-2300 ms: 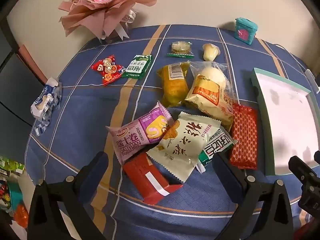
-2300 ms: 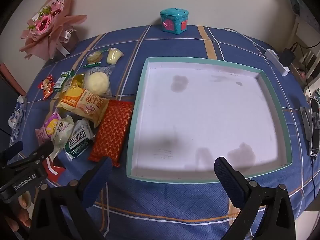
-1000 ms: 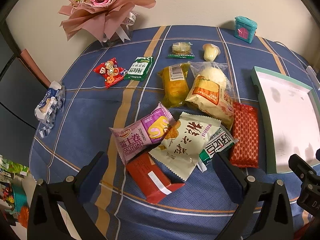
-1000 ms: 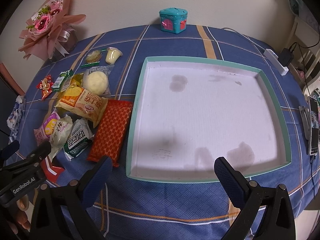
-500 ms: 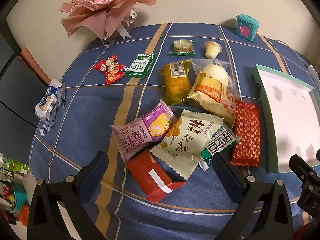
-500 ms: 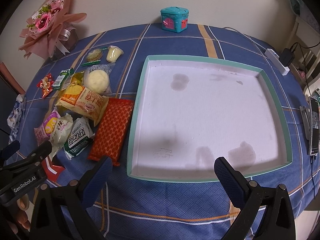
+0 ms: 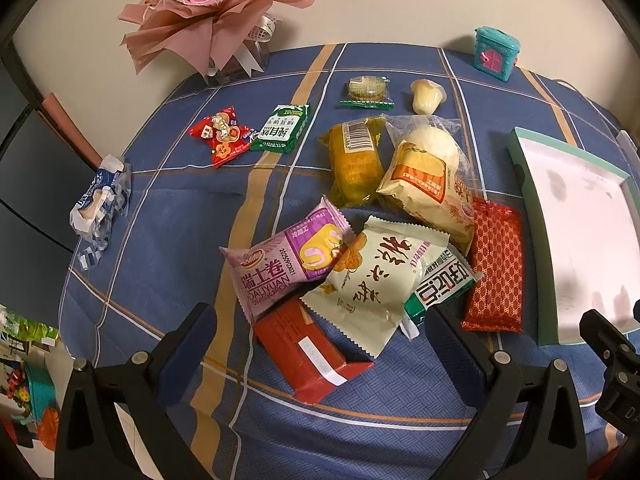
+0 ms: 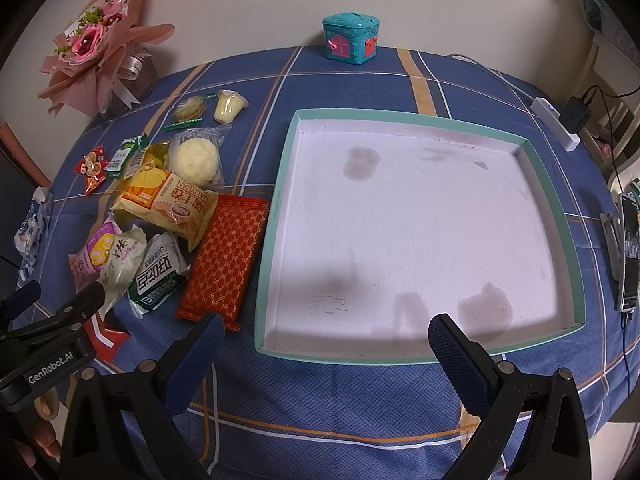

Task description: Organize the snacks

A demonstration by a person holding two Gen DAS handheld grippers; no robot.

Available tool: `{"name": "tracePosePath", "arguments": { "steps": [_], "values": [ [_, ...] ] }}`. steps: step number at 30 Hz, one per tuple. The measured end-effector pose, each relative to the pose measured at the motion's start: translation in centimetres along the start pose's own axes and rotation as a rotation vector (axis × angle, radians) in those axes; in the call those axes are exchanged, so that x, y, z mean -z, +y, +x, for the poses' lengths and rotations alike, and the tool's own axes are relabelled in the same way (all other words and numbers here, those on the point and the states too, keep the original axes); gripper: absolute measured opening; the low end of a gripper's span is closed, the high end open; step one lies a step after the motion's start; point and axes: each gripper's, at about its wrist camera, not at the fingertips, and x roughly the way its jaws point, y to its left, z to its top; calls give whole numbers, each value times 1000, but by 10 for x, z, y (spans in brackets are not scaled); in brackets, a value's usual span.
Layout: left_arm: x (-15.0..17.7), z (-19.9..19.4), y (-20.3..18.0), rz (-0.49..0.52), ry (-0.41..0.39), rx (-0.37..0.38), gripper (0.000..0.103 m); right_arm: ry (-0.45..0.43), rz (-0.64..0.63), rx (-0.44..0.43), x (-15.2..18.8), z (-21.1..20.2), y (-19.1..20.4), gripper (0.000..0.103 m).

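Observation:
A pile of snack packs lies on the blue checked tablecloth: a red box (image 7: 310, 356), a pink Swiss-roll pack (image 7: 286, 258), a cream pack (image 7: 372, 280), a green-white pack (image 7: 440, 284), a red patterned pack (image 7: 496, 268) (image 8: 224, 260), a bun pack (image 7: 428, 176) and a yellow pack (image 7: 354, 160). A teal-rimmed white tray (image 8: 552, 200) (image 7: 524, 168) sits to their right with nothing in it. My left gripper (image 7: 320, 344) is open just above the red box. My right gripper (image 8: 324, 344) is open over the tray's near edge.
Smaller snacks lie further back: a red candy pack (image 7: 222, 138), a green biscuit pack (image 7: 282, 128), a round biscuit (image 7: 366, 90) and a jelly cup (image 7: 427, 96). A bouquet (image 7: 208, 4), a teal toy house (image 8: 351, 38), a blue wrapper (image 7: 100, 200) and a phone (image 8: 630, 256) stand at the table's edges.
The left wrist view has shifted only slightly over the snack pile. Both grippers stay open and nothing on the table has moved.

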Motion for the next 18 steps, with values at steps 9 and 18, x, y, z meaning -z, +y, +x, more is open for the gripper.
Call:
{"name": "tracePosePath", "arguments": {
  "steps": [9, 18],
  "values": [
    [0, 0, 0, 2, 0, 1, 103, 3, -1, 0, 2, 1, 2, 103],
    [0, 0, 0, 2, 2, 1, 103, 4, -1, 0, 2, 1, 3, 103]
  ]
}}
